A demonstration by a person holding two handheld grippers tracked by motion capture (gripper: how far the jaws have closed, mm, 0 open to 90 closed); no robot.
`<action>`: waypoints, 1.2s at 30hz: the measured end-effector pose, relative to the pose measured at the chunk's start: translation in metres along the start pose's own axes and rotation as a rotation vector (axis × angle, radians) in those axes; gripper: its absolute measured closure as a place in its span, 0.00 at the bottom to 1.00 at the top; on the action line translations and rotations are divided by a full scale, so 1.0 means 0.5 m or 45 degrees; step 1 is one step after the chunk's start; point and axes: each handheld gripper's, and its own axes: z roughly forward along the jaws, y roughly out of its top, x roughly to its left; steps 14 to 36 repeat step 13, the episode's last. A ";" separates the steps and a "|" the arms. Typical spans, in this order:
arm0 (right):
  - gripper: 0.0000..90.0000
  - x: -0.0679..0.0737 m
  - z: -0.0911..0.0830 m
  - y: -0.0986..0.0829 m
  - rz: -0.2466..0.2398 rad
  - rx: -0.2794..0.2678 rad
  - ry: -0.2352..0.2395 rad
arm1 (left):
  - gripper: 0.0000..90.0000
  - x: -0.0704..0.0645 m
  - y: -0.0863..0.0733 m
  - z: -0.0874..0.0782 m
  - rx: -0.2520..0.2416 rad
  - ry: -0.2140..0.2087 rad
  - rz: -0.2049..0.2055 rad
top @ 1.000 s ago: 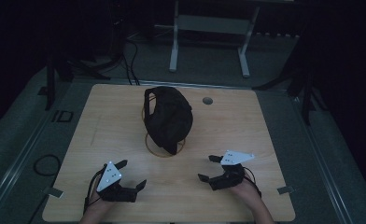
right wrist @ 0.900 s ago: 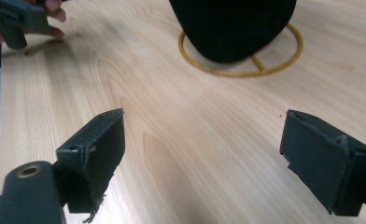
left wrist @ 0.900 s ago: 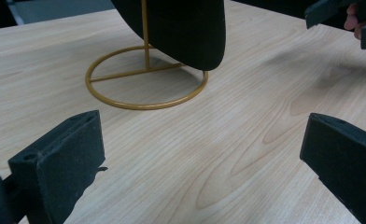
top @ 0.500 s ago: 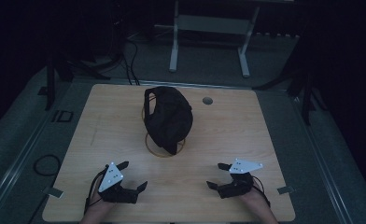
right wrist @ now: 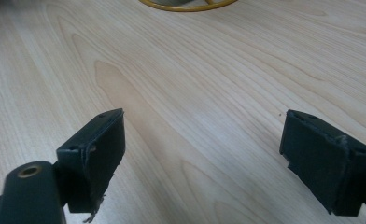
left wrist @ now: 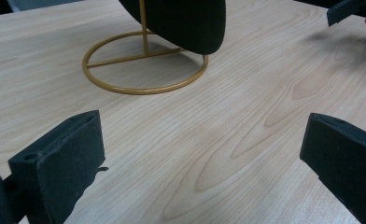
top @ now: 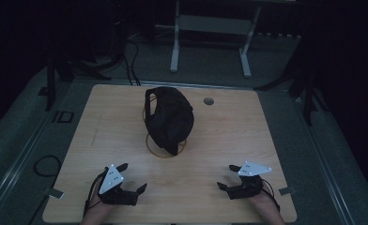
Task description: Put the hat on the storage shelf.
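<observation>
Cap is sitting on one gold stand mid-table (one of each). Two grippers, left and right, are resting nearby, jaws spread, gripping nothing.

Bare table is left between the left gripper, the right gripper and the centre, where passage is blocked by the cap on its stand.
</observation>
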 end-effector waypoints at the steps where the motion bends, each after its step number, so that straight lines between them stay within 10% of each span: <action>1: 0.16 0.000 0.000 0.000 0.000 0.000 0.000 | 0.00 0.001 0.000 -0.002 -0.004 0.003 -0.001; 36: 0.16 -0.022 -0.024 -0.017 0.029 -0.021 -0.029 | 0.00 0.014 -0.010 -0.015 -0.015 0.048 -0.036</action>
